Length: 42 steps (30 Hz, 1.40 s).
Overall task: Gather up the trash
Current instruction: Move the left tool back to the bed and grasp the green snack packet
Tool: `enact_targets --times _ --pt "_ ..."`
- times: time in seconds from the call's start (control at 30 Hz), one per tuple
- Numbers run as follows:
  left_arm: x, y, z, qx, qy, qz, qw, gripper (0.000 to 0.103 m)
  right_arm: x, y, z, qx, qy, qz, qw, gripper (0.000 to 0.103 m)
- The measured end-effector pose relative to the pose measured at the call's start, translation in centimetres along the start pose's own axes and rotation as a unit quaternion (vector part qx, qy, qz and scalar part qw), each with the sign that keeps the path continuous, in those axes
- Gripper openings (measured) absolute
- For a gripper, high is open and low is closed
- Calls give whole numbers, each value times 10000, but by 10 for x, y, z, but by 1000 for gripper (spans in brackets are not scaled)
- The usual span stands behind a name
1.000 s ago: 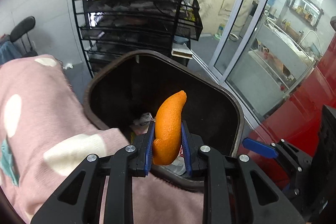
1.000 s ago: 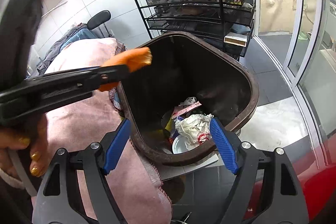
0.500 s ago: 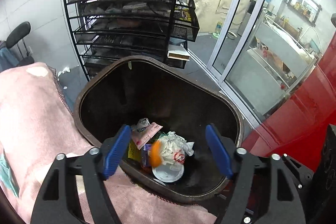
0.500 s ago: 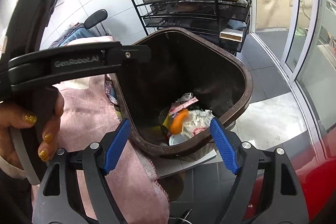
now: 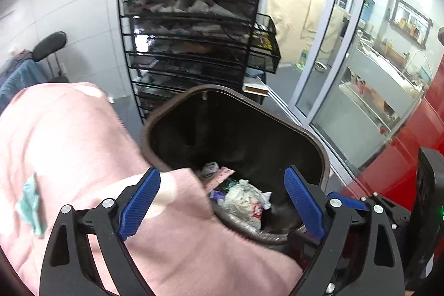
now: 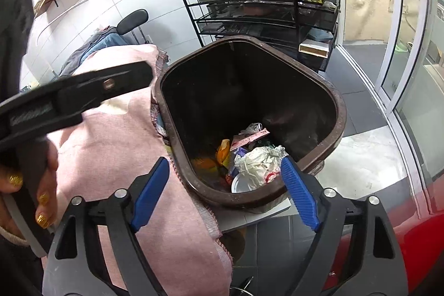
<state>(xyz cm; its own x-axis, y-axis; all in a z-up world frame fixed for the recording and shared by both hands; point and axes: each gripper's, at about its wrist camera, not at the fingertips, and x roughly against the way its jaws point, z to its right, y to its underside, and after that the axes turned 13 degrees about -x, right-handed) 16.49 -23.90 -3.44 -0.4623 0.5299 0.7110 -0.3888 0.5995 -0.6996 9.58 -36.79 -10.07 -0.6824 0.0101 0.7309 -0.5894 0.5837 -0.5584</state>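
A brown trash bin [image 5: 305, 131] [image 6: 342, 113] stands open below both grippers. In it lie orange peel [image 6: 223, 150], a crumpled white wrapper [image 5: 244, 201] [image 6: 258, 160] and other scraps. The pink cloth hides the peel in the left wrist view. My left gripper [image 5: 221, 174] hangs over the bin's near rim and the pink cloth [image 5: 69, 143], its jaws opening with nothing between them. From the side, one of its fingers [image 6: 111, 83] shows left of the bin. My right gripper [image 6: 224, 162] hovers over the bin's near edge, jaws opening, nothing between them.
A black wire rack [image 5: 194, 46] [image 6: 249, 4] full of papers and bottles stands behind the bin. Glass sliding doors [image 5: 333, 60] are to the right, a red surface [image 5: 416, 143] at the lower right. A person's hand [image 6: 41, 185] holds the left gripper. An office chair [image 5: 50, 43] stands far left.
My left gripper opened and let go of the orange peel, which fell into the bin. It then drew back over the pink cloth. The right gripper stayed put, its jaws slightly wider.
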Motion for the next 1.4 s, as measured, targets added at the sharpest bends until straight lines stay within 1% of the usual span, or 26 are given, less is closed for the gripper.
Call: enact_targets --times 0.27,0.4,0.5,0.63,0.8,0.97,1.1,1.2,1.27,1.4 --pt "38 27 -17 260 -511 251 9980 93 -2 2 -19 242 -80 4 9997 83" --pt "53 45 -30 399 -850 250 9953 94 -4 4 -34 413 -165 -17 9990 83" --pt "65 60 -43 660 -944 269 9930 94 -5 5 -46 521 -266 -31 9983 83" --pt "84 81 -61 970 -1222 304 9873 94 -7 8 -66 739 -406 -77 9964 83" --pt "109 111 -87 1239 -1706 232 9772 94 -9 12 -98 1128 -619 -150 9916 83" --pt "133 146 -118 1736 -2010 176 9639 94 -14 16 -136 1548 -902 -321 9833 83" --pt "152 173 -133 1890 -2313 41 9543 94 -18 22 -169 1938 -1079 -421 9742 83" --pt "169 195 -147 2096 -2462 -9 9463 94 -22 28 -195 2189 -1242 -558 9662 83" --pt "178 205 -154 2172 -2540 -26 9425 94 -25 30 -209 2290 -1312 -618 9626 83" --pt "194 220 -164 2154 -2759 -119 9367 94 -32 35 -237 2472 -1473 -770 9546 83"
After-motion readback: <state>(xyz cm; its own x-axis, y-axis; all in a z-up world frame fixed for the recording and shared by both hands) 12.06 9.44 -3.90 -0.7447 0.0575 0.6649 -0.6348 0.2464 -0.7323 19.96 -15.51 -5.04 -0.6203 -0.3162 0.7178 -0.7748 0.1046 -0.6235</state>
